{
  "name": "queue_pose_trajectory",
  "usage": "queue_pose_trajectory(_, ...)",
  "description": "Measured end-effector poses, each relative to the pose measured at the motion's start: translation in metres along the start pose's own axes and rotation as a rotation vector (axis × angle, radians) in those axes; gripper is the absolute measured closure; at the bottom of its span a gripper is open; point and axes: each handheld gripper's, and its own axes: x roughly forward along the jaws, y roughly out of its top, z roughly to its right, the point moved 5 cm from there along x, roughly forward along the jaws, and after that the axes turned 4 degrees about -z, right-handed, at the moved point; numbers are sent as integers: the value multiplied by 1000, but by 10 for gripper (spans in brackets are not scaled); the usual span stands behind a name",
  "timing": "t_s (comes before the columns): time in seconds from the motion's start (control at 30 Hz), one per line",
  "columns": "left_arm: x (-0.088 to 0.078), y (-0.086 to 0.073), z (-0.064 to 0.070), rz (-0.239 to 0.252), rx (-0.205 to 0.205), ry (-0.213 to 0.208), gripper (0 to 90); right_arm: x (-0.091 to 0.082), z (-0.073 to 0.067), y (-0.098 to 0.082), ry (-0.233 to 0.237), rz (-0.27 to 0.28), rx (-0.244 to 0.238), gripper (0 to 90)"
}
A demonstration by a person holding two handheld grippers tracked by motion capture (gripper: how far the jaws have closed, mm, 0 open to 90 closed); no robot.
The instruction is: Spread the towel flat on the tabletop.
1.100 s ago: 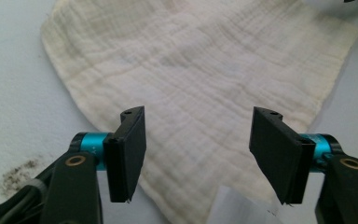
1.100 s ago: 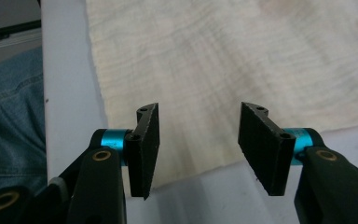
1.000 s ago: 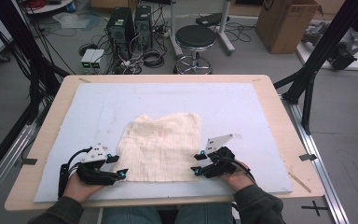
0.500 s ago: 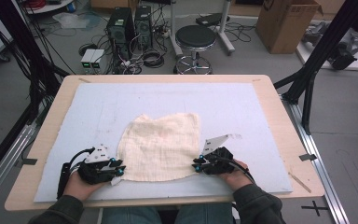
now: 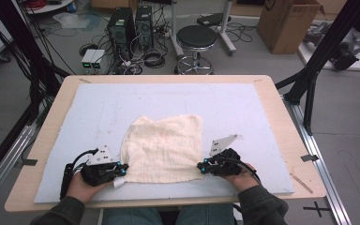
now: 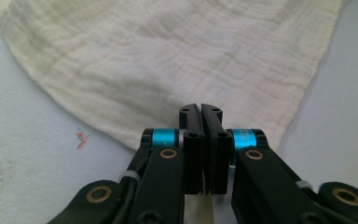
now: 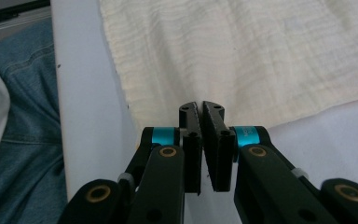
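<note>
Two grippers had just been closing, and each now pinched a near corner of the cream cloth (image 5: 163,149): the left gripper (image 5: 120,169) clamped the near-left corner, the right gripper (image 5: 200,166) the near-right one. Between them the cloth lay spread on the pale blue mat (image 5: 243,108) covering the wooden table (image 5: 281,101), near the person's edge.

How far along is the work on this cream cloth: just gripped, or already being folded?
Done: the left gripper and right gripper have just closed, each pinching a near corner of the cloth. In hand: both grips. Left: any lift or fold; the cloth lies flat on the blue mat.
</note>
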Motion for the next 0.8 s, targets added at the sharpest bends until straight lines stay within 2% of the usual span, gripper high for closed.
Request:
queue_pose_trajectory(0.13,-2,3,7,8,27,-25,869,-7,-7,-6,1,-1,-8,861)
queue_pose_trajectory(0.27,-5,3,17,14,41,-60,868,-17,-16,-15,6,14,7,860)
queue_pose_trajectory(0.43,-10,3,30,18,62,-92,857,-22,-26,-27,15,5,12,857)
queue_pose_trajectory(0.5,-10,3,33,17,70,-93,804,-23,-28,-29,26,3,15,838)
queue_pose_trajectory(0.57,-11,5,33,30,63,-93,709,-23,-29,-30,41,12,24,752)
queue_pose_trajectory(0.67,-12,9,23,61,11,-61,594,-28,-27,-25,39,50,22,667)
queue_pose_trajectory(0.73,-10,14,9,73,-37,-40,565,-31,-20,-18,10,70,28,625)
queue_pose_trajectory(0.8,-7,19,-6,97,-106,-19,532,-34,-7,-12,-30,78,50,585)
